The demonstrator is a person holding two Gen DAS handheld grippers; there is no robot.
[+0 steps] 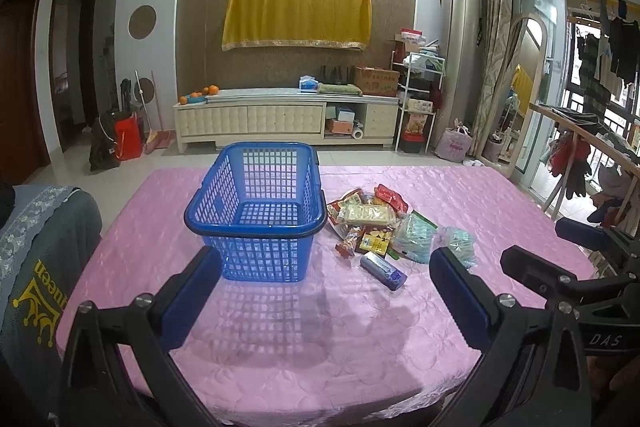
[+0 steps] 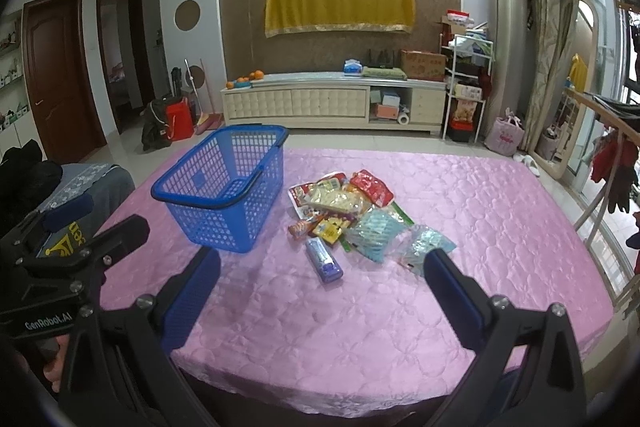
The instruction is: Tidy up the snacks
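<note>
Our left gripper [image 1: 324,263] and right gripper [image 2: 322,267] hover wide open, empty, above the pink worktop [image 2: 480,227]; light, crinkly, slippery snacks [image 2: 344,207] beside the empty basket [image 2: 224,187] want edge pinches.

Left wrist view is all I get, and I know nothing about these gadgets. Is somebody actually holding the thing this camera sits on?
Observer: Yes. The right wrist view shows a hand around the lower end of the left gripper.
Operator: Is there any writing on it?
Observer: A label on its body reads "GenRobot.AI".
Operator: My picture goes dark at the far left of the room. What is over there?
Observer: Wall shelves with small items on them, just left of a brown door.
</note>
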